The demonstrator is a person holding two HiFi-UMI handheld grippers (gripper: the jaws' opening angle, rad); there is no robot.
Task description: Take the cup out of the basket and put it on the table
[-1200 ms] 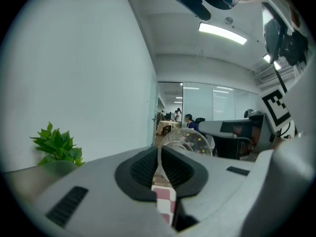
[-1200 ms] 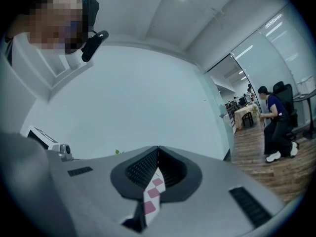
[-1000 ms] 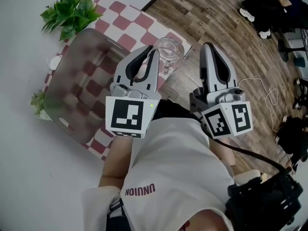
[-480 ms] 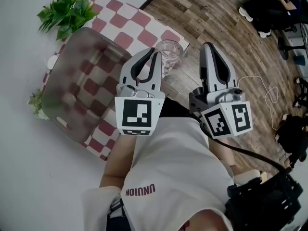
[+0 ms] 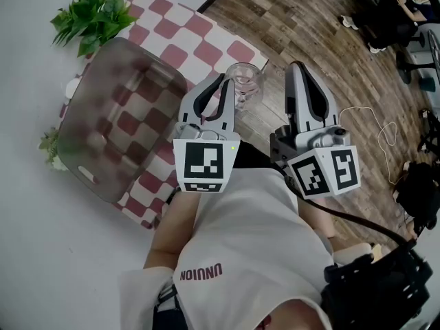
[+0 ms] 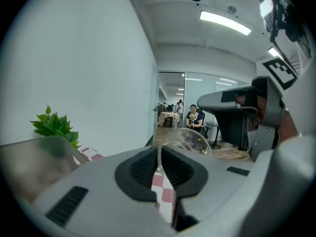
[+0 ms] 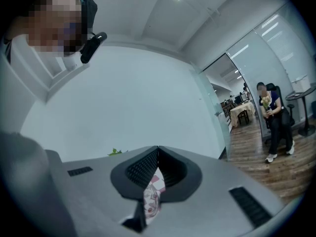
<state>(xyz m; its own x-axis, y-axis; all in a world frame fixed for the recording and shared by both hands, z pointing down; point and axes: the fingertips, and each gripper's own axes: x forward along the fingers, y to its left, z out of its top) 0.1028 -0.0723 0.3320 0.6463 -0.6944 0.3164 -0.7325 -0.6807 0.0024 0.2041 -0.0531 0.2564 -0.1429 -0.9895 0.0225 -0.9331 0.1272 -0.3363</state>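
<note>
The left gripper (image 5: 221,81) is pinching the clear glass cup (image 5: 245,80) by its wall. In the left gripper view, the thin glass rim is passing between the two black pads (image 6: 143,168), which are pressing nearly together on it.

The cup is sitting outside the basket (image 5: 82,174), close to the near corner of the red-and-white checkered tablecloth (image 5: 206,47). The views do not show whether its base is touching the table.

The basket, a translucent grey bin, is lying on the cloth to the left of the cup, apart from it. A green plant (image 5: 93,16) is standing beyond the basket's far corner.

The right gripper (image 5: 296,66) is hanging to the right of the cup, over the wooden floor (image 5: 309,26). Its jaws are meeting at the tips and gripping nothing; only a sliver of checkered cloth is showing through the gap behind them.
</note>
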